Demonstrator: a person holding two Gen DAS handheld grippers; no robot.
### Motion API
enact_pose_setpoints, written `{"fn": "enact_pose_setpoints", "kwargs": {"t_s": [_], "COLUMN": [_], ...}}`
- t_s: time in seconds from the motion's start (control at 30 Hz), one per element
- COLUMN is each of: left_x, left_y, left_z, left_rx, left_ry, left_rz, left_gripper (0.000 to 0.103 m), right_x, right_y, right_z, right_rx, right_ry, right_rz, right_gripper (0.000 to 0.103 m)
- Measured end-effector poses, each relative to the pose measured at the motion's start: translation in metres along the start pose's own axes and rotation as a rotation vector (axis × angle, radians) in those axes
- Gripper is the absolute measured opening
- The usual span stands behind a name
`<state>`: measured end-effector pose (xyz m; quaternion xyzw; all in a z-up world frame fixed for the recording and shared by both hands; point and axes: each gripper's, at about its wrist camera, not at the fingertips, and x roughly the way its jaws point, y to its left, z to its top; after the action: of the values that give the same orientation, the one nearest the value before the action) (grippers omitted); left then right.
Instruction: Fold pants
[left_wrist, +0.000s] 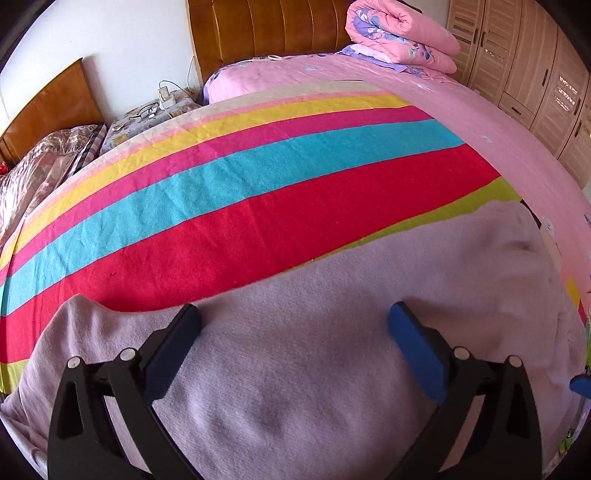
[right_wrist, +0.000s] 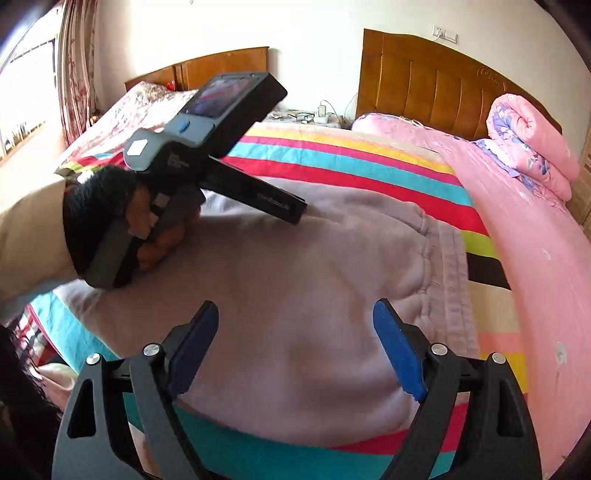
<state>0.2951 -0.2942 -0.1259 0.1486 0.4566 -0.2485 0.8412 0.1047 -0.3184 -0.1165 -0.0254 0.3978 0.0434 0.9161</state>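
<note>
- The pants (right_wrist: 295, 280), a pale lilac fleece pair, lie spread flat on the striped blanket (left_wrist: 229, 192) that covers the bed.
- In the right wrist view their waistband (right_wrist: 447, 266) points toward 3 o'clock, and the legs run off toward 9 o'clock.
- The left gripper (left_wrist: 295, 325) hangs over the pants with its jaws released and standing wide; only flat cloth shows between the blue pads (left_wrist: 413, 347), and nothing is pinched.
- In the right wrist view this same gripper comes in from 10 o'clock, held by a hand (right_wrist: 155, 229) in a beige sleeve (right_wrist: 29, 236). Its black finger (right_wrist: 266, 195) reaches down to the cloth; it seems to touch there, but I cannot tell for sure.
- The right gripper (right_wrist: 295, 332) is also released, its jaws apart above the middle of the pants, and nothing is grasped.
- A rolled pink quilt (right_wrist: 532, 144) sits at 2 o'clock on the pink sheet (right_wrist: 524, 229), near the wooden headboard (right_wrist: 436, 85).
- At 12 o'clock a small nightstand (left_wrist: 155, 110) stands between two beds, with glasses (left_wrist: 147, 110) on it.
</note>
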Motion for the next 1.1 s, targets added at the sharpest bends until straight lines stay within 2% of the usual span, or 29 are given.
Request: {"fn": "enact_pose_setpoints", "kwargs": {"t_s": [0.03,0.07,0.1,0.2,0.27,0.33,0.4,0.43,0.5,0.57,0.73,0.9,0.97,1.03,1.1], "left_x": [0.001,0.001,0.001,0.002,0.004,0.004,-0.002,-0.01,-0.033,-0.061,-0.119,-0.166,-0.182,-0.192,-0.194], "left_y": [-0.001,-0.001,-0.001,-0.001,-0.002,-0.002,-0.001,0.001,0.008,0.011,0.034,0.088,0.11,0.129,0.148], "left_z": [0.0,0.0,0.0,0.0,0.001,0.001,0.0,-0.002,-0.004,-0.006,-0.026,-0.07,-0.09,-0.109,-0.127], "left_rx": [0.001,0.0,0.001,-0.002,-0.007,-0.009,-0.022,-0.048,-0.109,-0.121,-0.094,-0.189,-0.216,-0.242,-0.273], "left_ry": [-0.001,-0.001,-0.001,-0.002,-0.002,-0.002,-0.012,-0.033,-0.087,-0.144,-0.223,-0.268,-0.282,-0.289,-0.281], "left_rz": [0.003,0.003,0.003,0.007,0.005,0.004,-0.003,-0.011,-0.077,-0.102,-0.001,0.086,0.131,0.182,0.207], "left_gripper": [0.102,0.102,0.102,0.102,0.102,0.102,0.102,0.101,0.101,0.101,0.102,0.102,0.102,0.102,0.102], "right_x": [0.012,0.017,0.014,0.001,-0.021,-0.045,-0.062,-0.064,-0.063,-0.06,-0.05,-0.031,-0.026,-0.023,-0.022], "right_y": [0.003,0.004,0.001,-0.006,-0.017,-0.039,-0.069,-0.088,-0.111,-0.119,-0.122,-0.109,-0.103,-0.1,-0.105], "right_z": [-0.006,-0.014,-0.019,-0.021,-0.024,-0.03,-0.046,-0.055,-0.078,-0.095,-0.089,-0.069,-0.063,-0.056,-0.055], "right_rx": [-0.023,-0.039,-0.025,-0.007,0.042,0.148,0.313,0.41,0.572,0.666,0.767,0.792,0.814,0.802,0.847], "right_ry": [0.043,0.04,0.0,0.008,-0.032,-0.095,-0.136,-0.132,-0.1,-0.091,-0.111,-0.01,0.025,0.032,0.019], "right_rz": [-0.022,-0.025,-0.008,0.008,0.013,0.024,0.071,0.098,0.136,0.17,0.238,0.264,0.307,0.279,0.273], "right_gripper": [0.083,0.084,0.085,0.084,0.084,0.084,0.084,0.085,0.085,0.085,0.084,0.085,0.086,0.086,0.086]}}
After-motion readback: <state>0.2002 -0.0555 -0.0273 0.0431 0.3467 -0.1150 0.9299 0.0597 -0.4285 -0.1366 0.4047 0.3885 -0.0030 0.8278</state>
